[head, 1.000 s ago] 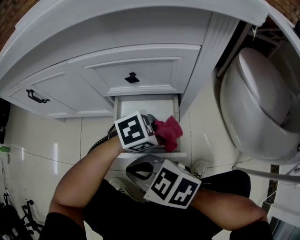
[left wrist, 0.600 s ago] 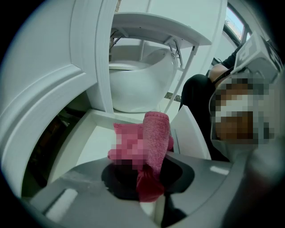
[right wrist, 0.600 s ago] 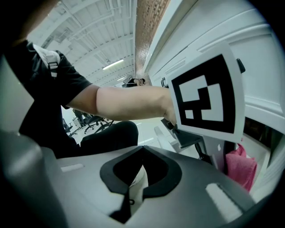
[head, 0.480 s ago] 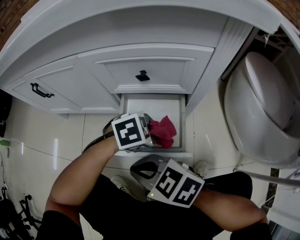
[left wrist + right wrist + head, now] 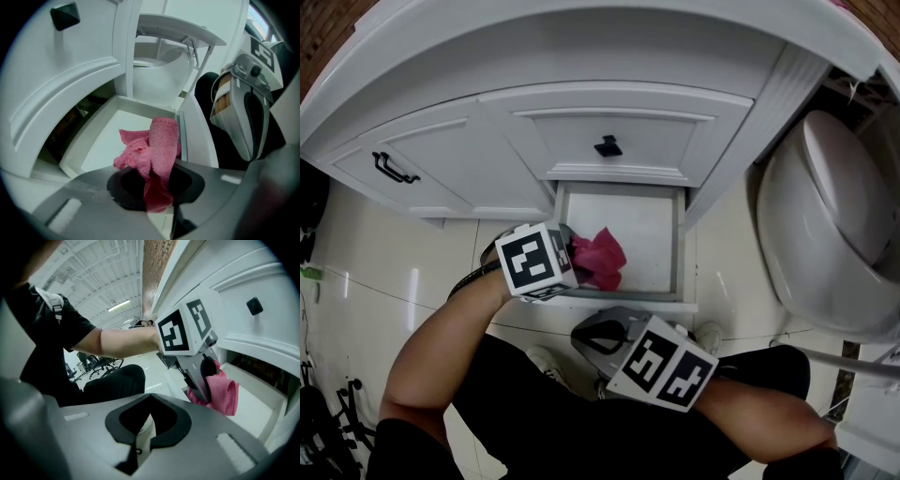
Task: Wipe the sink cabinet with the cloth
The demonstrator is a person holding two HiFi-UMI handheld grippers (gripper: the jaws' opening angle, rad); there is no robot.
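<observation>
Evidently the wiping is somewhere midway. The left claw [image 5: 157, 192] is clenched on the cloth [image 5: 157, 150], holding it over the front left corner of the open bottom drawer [image 5: 639, 234] of the sink cabinet [image 5: 487, 159]. Which surfaces are already wiped cannot be told. The cloth is pink terry, bunched and drooping. The right claw [image 5: 140, 446] is closed on nothing, held back near the person's lap.

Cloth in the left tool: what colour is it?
The cloth is plain pink, clearest in the left gripper view.

Glossy pale tiled floor [image 5: 389, 281], white toilet [image 5: 834, 225], red-brown brick wall [image 5: 154, 263]
</observation>
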